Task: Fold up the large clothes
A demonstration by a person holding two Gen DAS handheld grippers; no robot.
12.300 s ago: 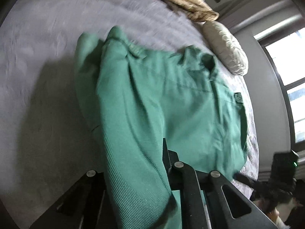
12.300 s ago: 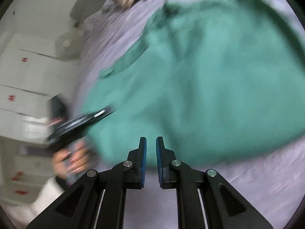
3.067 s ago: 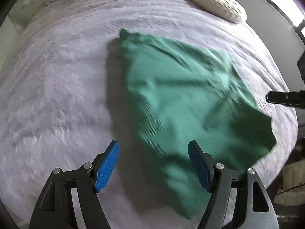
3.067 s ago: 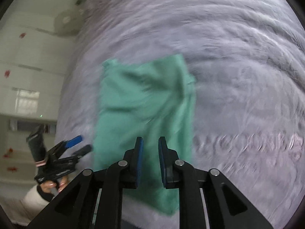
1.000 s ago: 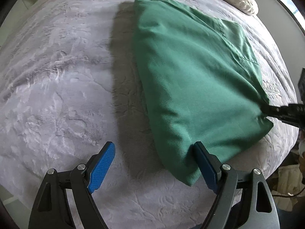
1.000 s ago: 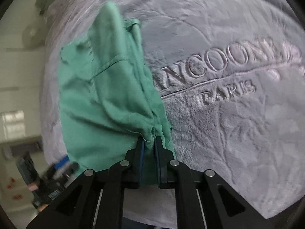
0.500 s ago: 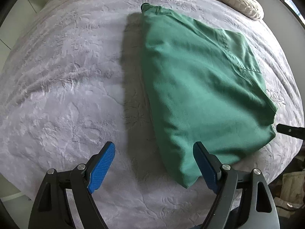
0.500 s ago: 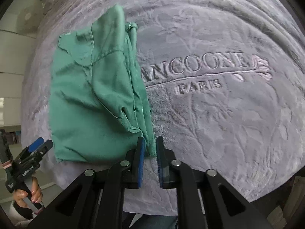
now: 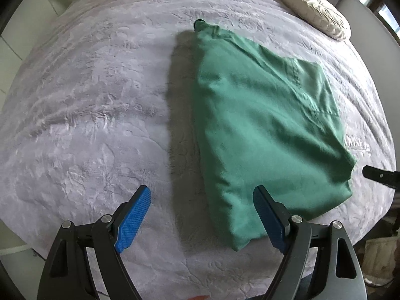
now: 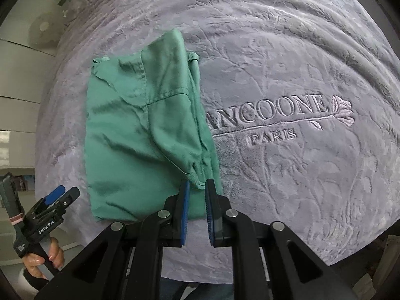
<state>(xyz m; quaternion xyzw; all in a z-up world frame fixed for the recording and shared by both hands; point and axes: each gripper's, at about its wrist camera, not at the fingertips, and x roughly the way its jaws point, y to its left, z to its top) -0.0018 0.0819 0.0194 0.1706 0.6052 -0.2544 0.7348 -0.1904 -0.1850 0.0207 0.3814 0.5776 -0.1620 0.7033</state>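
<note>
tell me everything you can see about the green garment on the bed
The green garment is woven cloth folded into a thick, roughly rectangular bundle with stitched seams and a few creases on top. It lies flat on the grey embossed bedspread, its right edge partly covering the woven lettering. Neither gripper holds it: the left gripper is wide open and the right gripper slightly parted at its near edge.

The green garment [image 9: 262, 125] is a matt woven cloth with a fine twill grain, stitched seams and soft creases. Under it, the lilac blanket [image 9: 87, 100] looks plush and velvety, with an embossed leaf pattern and raised lettering that catches a faint sheen. The left gripper [image 9: 200, 215] and the right gripper [image 10: 196, 207] are matt black plastic with small bright metal pins, and their blue finger pads [image 9: 133, 215] have a fine knurled, rubbery texture. The cream pillow [image 9: 315, 12] is puckered cloth
</note>
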